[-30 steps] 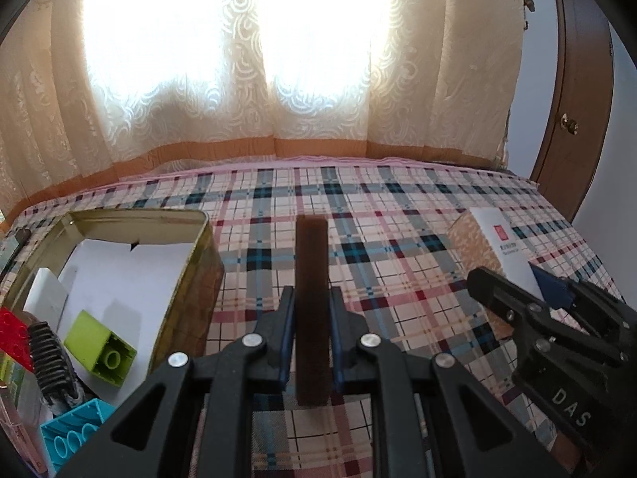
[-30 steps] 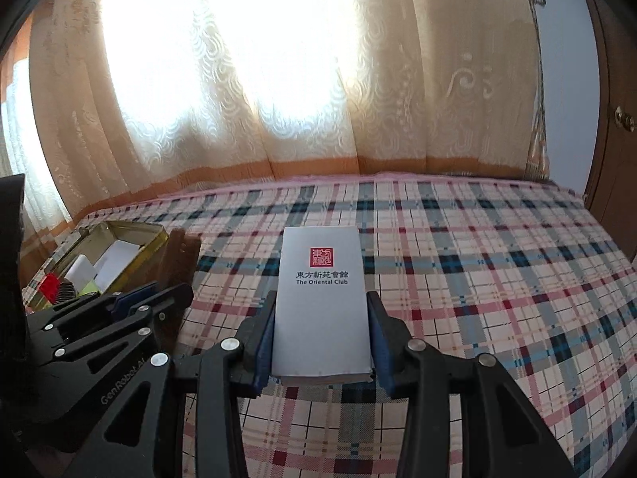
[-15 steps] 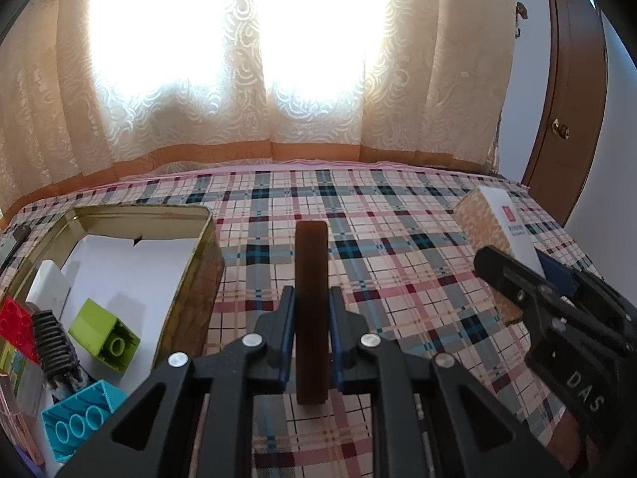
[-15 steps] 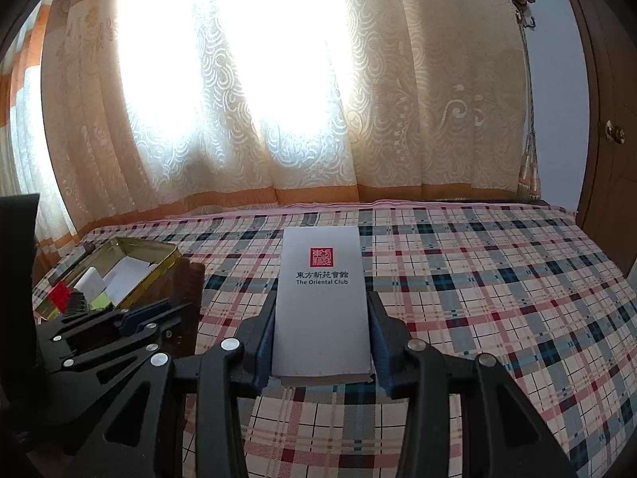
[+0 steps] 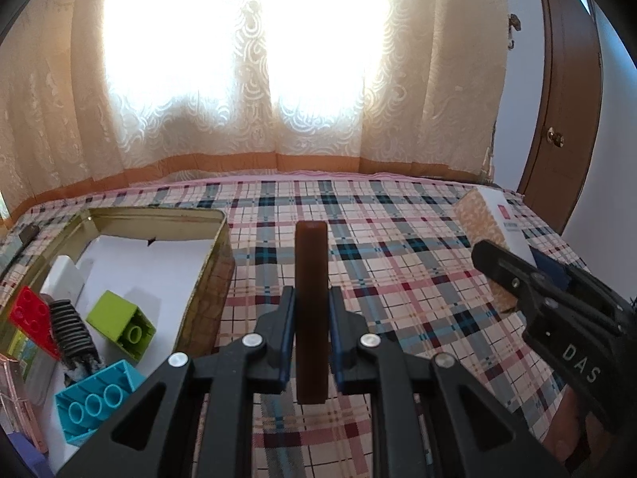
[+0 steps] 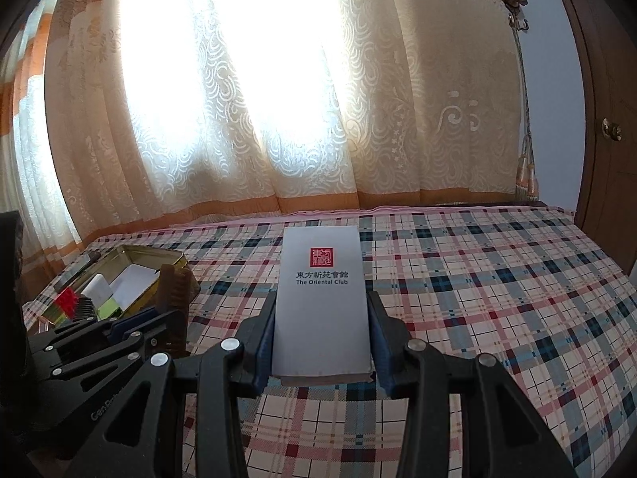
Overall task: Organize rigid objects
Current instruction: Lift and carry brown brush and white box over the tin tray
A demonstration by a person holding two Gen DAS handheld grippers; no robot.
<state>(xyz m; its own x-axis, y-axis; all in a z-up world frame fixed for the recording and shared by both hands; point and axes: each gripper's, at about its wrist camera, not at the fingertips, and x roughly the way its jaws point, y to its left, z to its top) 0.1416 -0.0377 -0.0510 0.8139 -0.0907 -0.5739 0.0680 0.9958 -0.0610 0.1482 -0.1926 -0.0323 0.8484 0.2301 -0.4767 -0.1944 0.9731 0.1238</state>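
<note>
Both views are strongly backlit. Daylight pours through the cream patterned lace curtain (image 5: 247, 79) at the far side, and its two brightest patches are blown out to pure white, with no pattern left there. The near black plastic gripper frames sit in deep shadow, almost silhouettes, with small glints on their silver screws. The pink, blue and white plaid cloth (image 5: 398, 247) is evenly lit and fairly sharp. Inside the open gold metal tin (image 5: 217, 239), toy blocks cast soft shadows toward the near side. Fisheye distortion bows the brown wooden door frame (image 5: 573, 119) at right, and black vignetting darkens the corners.
</note>
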